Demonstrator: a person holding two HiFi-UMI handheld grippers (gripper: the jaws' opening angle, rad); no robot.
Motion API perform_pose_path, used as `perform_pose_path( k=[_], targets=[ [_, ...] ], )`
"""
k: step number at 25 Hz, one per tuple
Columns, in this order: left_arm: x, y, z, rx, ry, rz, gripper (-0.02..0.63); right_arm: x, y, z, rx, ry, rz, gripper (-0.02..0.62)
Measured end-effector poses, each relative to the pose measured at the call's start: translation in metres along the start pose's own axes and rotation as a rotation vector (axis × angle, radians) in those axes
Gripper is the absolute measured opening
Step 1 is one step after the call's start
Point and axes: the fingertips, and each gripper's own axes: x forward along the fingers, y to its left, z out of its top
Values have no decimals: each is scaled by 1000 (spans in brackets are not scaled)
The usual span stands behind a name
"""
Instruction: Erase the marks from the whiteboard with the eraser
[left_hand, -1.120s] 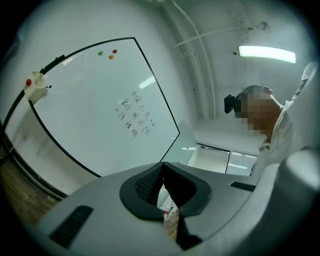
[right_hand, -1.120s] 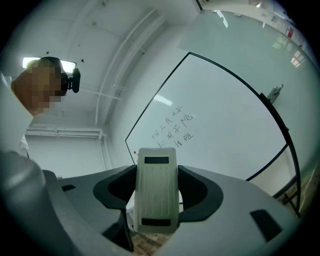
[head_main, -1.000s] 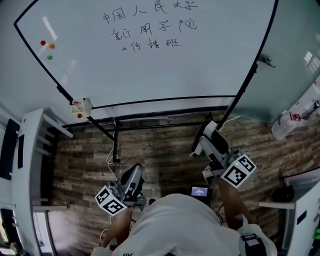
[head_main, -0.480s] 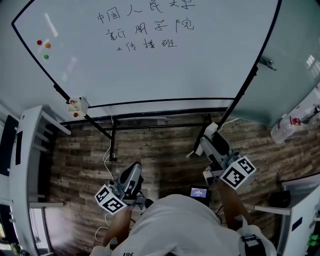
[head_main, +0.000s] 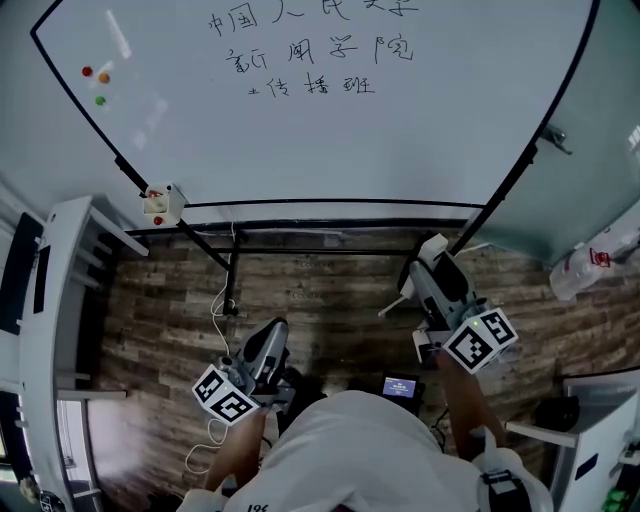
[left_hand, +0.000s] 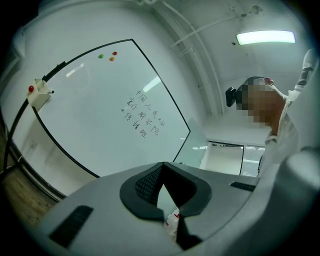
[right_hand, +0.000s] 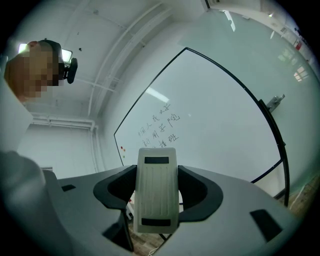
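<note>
The large glossy white whiteboard (head_main: 400, 130) shows smooth streaks of reflected light. The pale grey ribbed plastic eraser (right_hand: 156, 197) looks matt. The brown wooden plank floor (head_main: 330, 300) appears rough and weathered. The left gripper (left_hand: 162, 167) is smooth matt grey plastic, with black textured pads (left_hand: 145, 188).

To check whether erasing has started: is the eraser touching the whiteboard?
Apart. The head view shows the eraser, in the right tongs, over the floor, well clear of the bottom edge of the whiteboard.

I count one whiteboard (head_main: 420, 140), three lines of writing (head_main: 318, 50) on it, three magnets (head_main: 104, 77) at its far left, and one eraser (right_hand: 156, 195).
</note>
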Motion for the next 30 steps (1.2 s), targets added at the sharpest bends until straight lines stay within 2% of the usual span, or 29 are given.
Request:
perform_pose_path(
  k=[5,14,21,26,30],
  targets=[
    [6,39,19,11,26,-6,5,31,2,-10,-37,2,-42,270],
    [38,131,87,48,98,-91,5,107,0,-7,-110,-62,-227,269],
    [49,183,128,97,141,-147,6,144,-3,7,-171,-108,-365,270],
    [54,203,143,95,146,-144,6,153,-9,27,-218,-117,-435,270],
    [66,203,152,106,123,-155,5,157,-22,62,-266,-138,-465,270]
  ],
)
